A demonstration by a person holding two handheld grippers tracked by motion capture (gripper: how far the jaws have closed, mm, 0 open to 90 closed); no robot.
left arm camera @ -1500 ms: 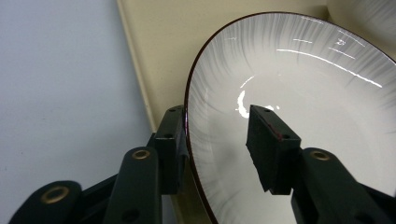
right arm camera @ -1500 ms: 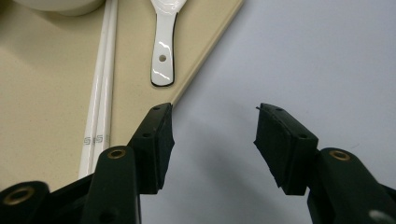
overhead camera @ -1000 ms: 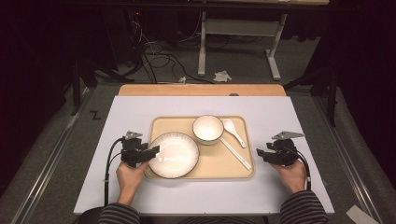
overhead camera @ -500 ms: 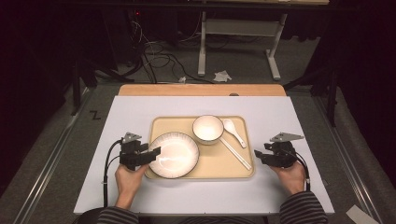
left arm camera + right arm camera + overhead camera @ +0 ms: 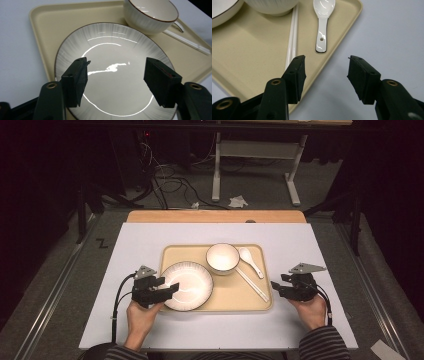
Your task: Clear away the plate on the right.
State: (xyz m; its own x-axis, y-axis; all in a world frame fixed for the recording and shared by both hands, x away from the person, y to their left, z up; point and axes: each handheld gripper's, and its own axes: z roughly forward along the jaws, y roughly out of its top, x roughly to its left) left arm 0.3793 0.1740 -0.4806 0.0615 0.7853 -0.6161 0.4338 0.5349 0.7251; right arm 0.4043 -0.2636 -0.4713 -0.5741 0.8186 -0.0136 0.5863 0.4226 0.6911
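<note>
A white table (image 5: 150,245) carries a wooden board (image 5: 215,216) along its far edge. Beyond it, on the grey floor (image 5: 260,190), lie tangled black cables (image 5: 165,185), a crumpled scrap of paper (image 5: 238,201) and the white legs of a stand (image 5: 255,150). Metal rails (image 5: 50,290) run beside the table.

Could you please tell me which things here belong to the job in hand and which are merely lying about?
In the job: round white ribbed plate, beige plastic tray, left gripper, right gripper.

Lying about: white ribbed bowl, white ceramic spoon, white chopsticks, crumpled paper on the floor.
</note>
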